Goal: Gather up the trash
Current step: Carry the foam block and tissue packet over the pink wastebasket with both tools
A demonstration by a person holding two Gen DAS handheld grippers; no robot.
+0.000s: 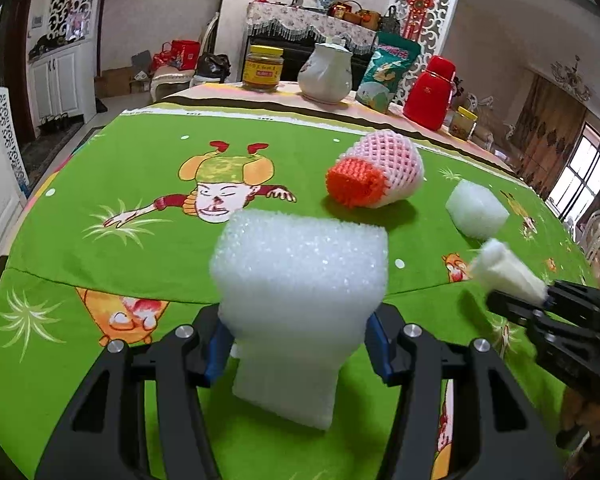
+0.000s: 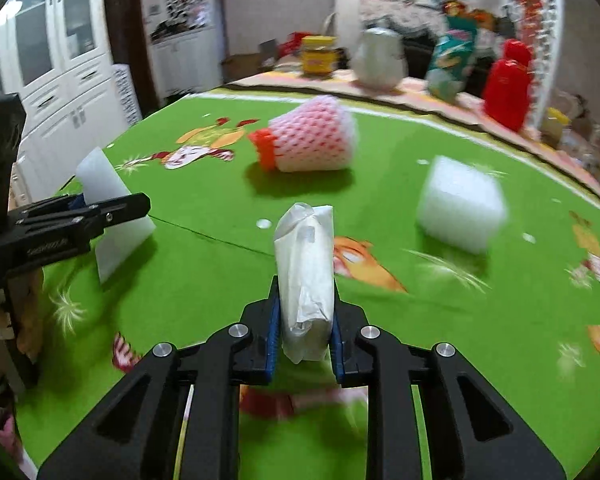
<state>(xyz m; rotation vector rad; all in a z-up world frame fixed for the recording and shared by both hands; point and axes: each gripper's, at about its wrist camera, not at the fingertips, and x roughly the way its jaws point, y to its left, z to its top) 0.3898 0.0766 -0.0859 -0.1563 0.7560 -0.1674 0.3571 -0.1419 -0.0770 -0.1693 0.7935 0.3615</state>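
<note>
A: Green cartoon tablecloth point(image 1: 148, 184) under me, dining room behind. What are you holding?

B: My left gripper point(image 1: 296, 344) pinches a white foam slab point(image 1: 300, 280), its pads pressed into the sides. My right gripper point(image 2: 305, 332) clamps a wrapped white packet point(image 2: 306, 272), lifted off the cloth.

A: What's left?

B: I'd say roughly half. A pink foam net sleeve point(image 1: 376, 172) with an orange end and a white foam block point(image 1: 476, 210) lie loose just beyond. I see no bin. Jars, a white jug point(image 1: 326, 76) and a red flask point(image 1: 430, 94) line the far edge.
</note>
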